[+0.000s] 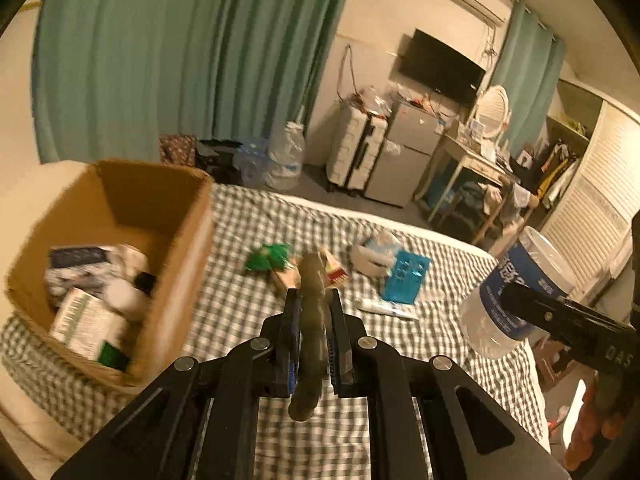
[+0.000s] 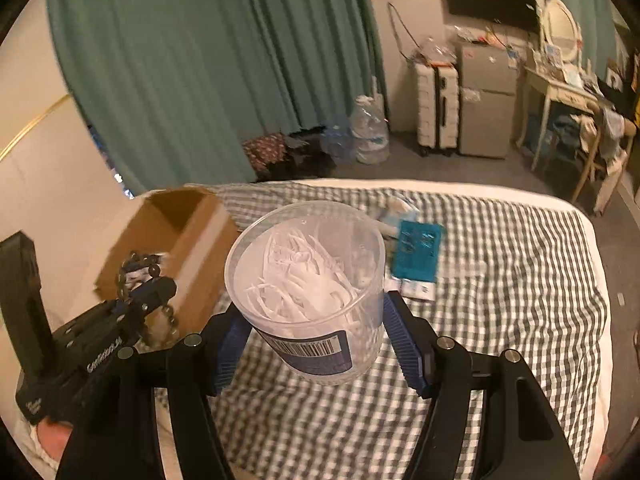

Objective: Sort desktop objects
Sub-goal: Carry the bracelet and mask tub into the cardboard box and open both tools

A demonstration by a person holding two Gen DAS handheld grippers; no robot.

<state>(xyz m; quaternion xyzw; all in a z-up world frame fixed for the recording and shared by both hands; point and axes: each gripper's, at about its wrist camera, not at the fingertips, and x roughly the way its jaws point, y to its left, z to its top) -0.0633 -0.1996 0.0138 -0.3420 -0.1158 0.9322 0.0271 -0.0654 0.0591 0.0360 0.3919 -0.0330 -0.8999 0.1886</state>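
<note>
My left gripper (image 1: 312,296) is shut on a loop of dark beads (image 1: 311,328), which hangs blurred between its fingers above the checked bed sheet (image 1: 240,304). In the right wrist view the same bead string (image 2: 150,270) dangles from the left gripper (image 2: 160,286), beside the cardboard box (image 2: 188,236). My right gripper (image 2: 312,304) is shut on a clear plastic jar (image 2: 308,276) with white pieces inside and a blue label, lifted off the bed. The open box (image 1: 120,208) lies at the left and holds several packets.
On the sheet lie a teal packet (image 1: 406,276), a green item (image 1: 267,257), small cartons (image 1: 334,272), a white tube (image 1: 386,308) and a white bundle (image 1: 374,254). The bed's edge (image 2: 596,264) runs along the right; beyond are water bottles (image 2: 370,132), a suitcase and a desk.
</note>
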